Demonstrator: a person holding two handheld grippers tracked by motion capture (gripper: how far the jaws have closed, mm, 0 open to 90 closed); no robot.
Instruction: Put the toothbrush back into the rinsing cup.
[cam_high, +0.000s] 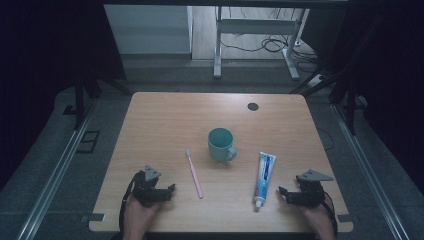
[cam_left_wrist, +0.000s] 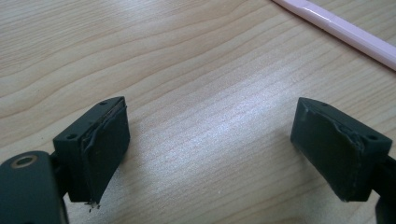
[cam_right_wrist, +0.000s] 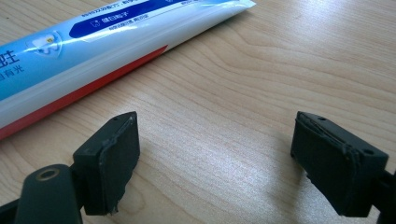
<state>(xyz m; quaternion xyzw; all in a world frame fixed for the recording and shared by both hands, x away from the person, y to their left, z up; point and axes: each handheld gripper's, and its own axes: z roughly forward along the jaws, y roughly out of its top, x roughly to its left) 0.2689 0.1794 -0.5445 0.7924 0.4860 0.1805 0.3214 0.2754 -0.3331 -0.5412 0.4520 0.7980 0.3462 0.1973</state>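
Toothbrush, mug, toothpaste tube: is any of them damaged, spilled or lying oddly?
Nothing stands out. The mug stands upright, with the toothbrush flat on its left and the toothpaste tube flat on its right. Nothing is spilled on the table.

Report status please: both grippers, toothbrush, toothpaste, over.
Left gripper open, empty, beside pink toothbrush. Right gripper open, empty, beside toothpaste tube. Both items flat on table. Teal mug stands between and behind them, not blocking.

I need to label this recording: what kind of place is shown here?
Probably a lab or workshop set up for recording: a small wooden table stands alone on grey floor, with loose cables by a metal desk frame behind.
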